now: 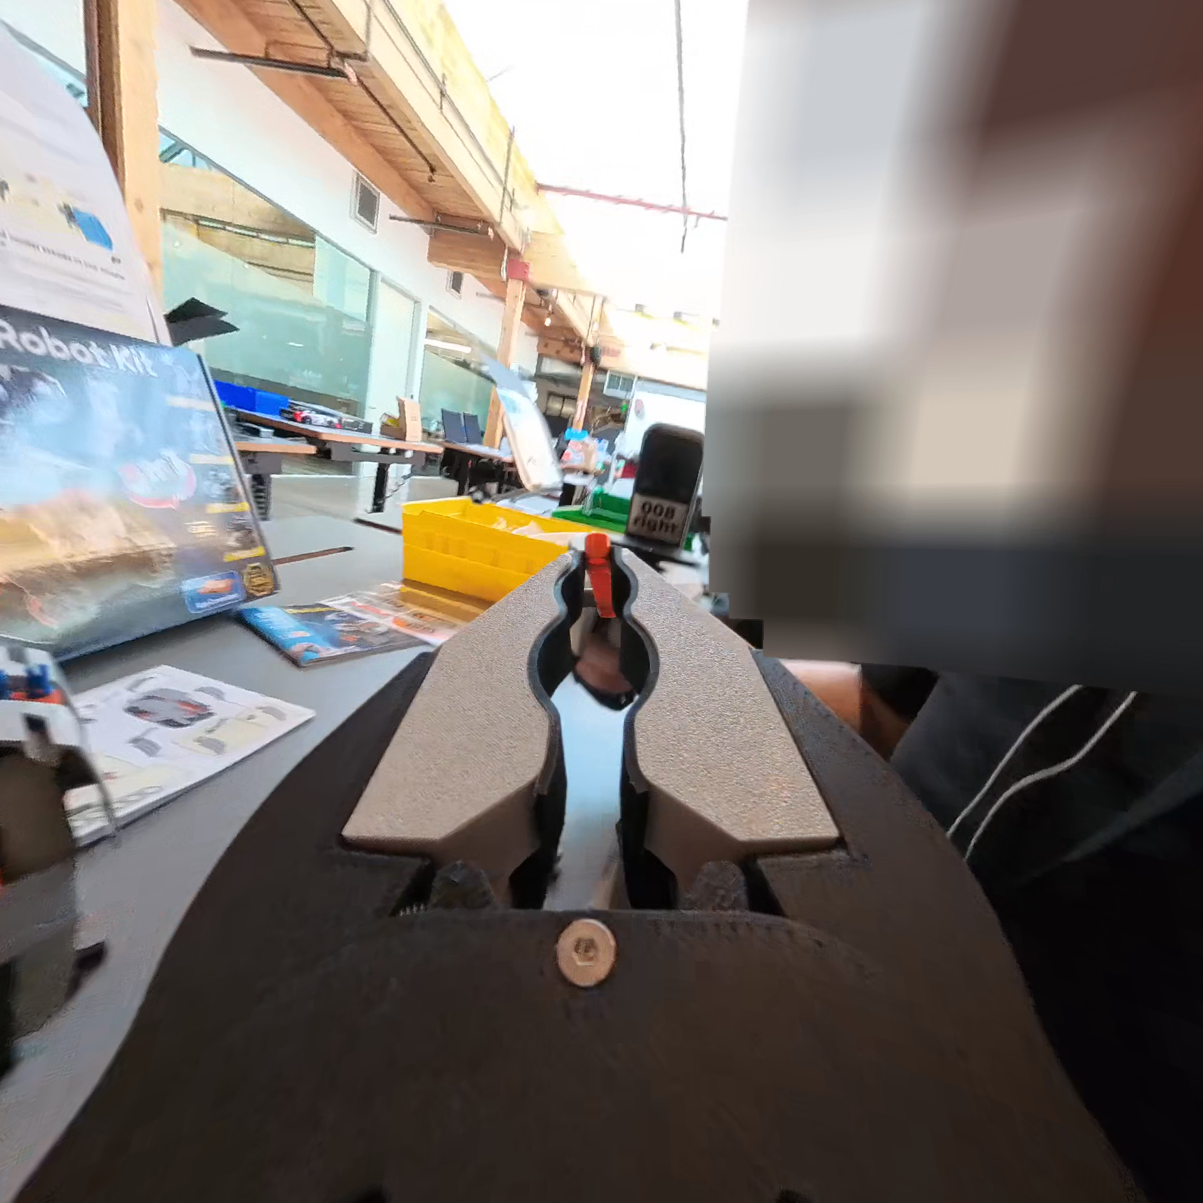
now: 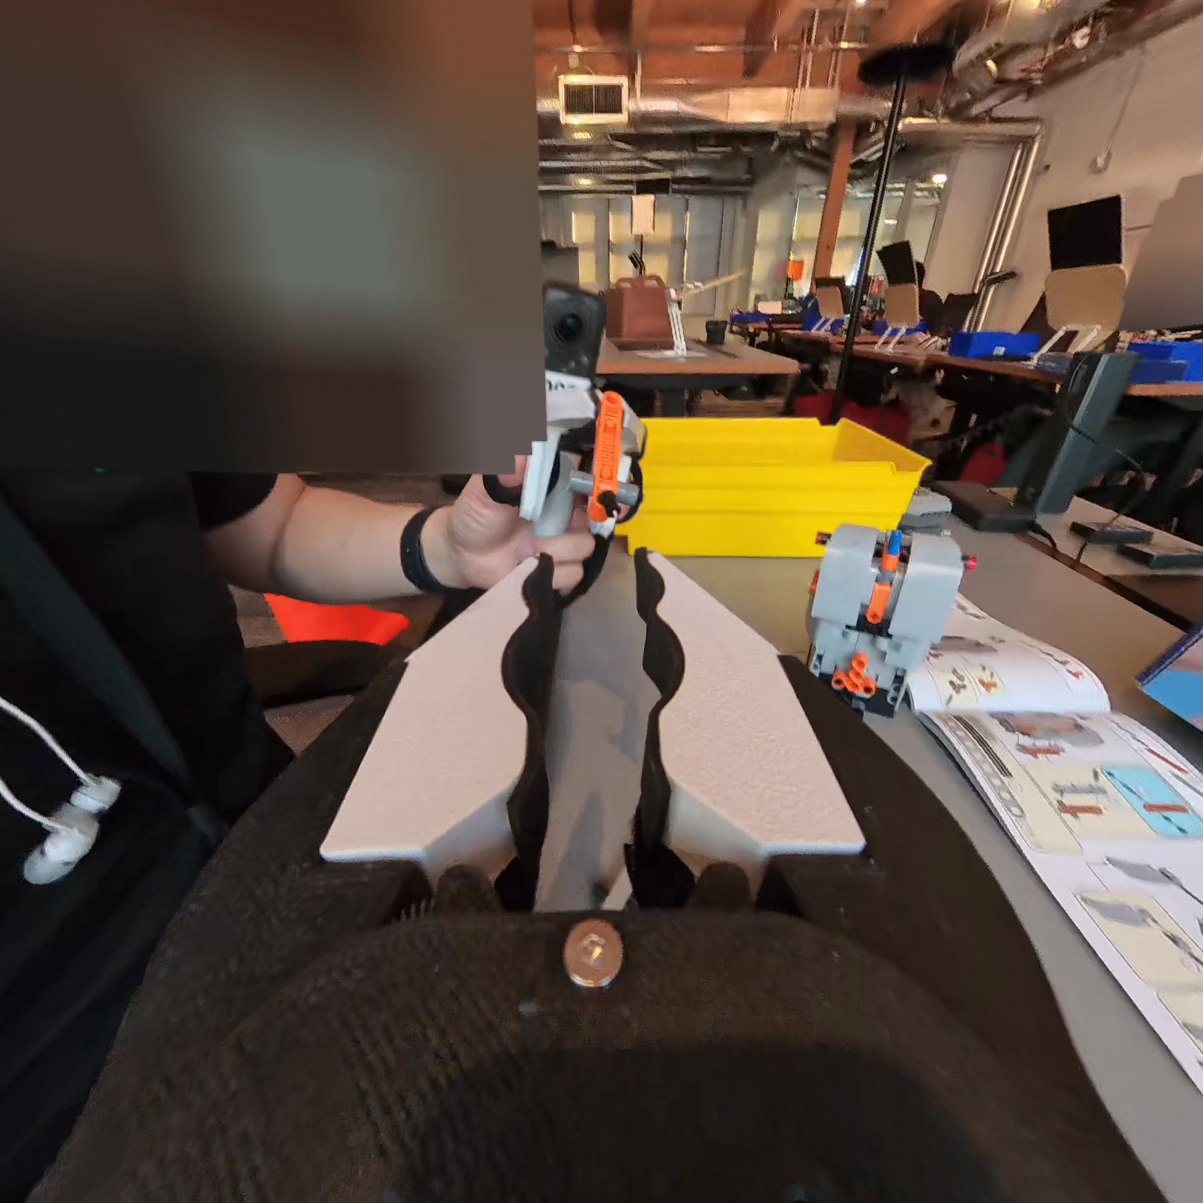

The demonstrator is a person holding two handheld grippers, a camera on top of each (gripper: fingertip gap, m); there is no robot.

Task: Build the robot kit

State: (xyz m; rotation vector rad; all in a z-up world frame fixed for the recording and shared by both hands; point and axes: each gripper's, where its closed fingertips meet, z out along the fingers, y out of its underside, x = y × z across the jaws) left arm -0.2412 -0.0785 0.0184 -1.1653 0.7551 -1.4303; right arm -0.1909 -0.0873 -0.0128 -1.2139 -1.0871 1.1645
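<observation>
Orange beam with grey cross-axle: pinched at the fingertips of the left gripper, raised above the tabletop, well off its surface. Left wrist view shows only a short orange sliver between nearly shut jaws; right wrist view shows the full length, upright and slightly tilted, in front of a hand wearing a dark wristband.

Right gripper: jaws parted, nothing between them, pointed toward the left gripper and near it.

Yellow bin: far side of tabletop, seen in both views.

Grey block assembly with orange pins: upright on tabletop, between bin and an open instruction booklet at the right edge. Clear in right wrist view only.

Kit box: standing at the left edge, left wrist view only. Leaflets flat before it, near the bin.
</observation>
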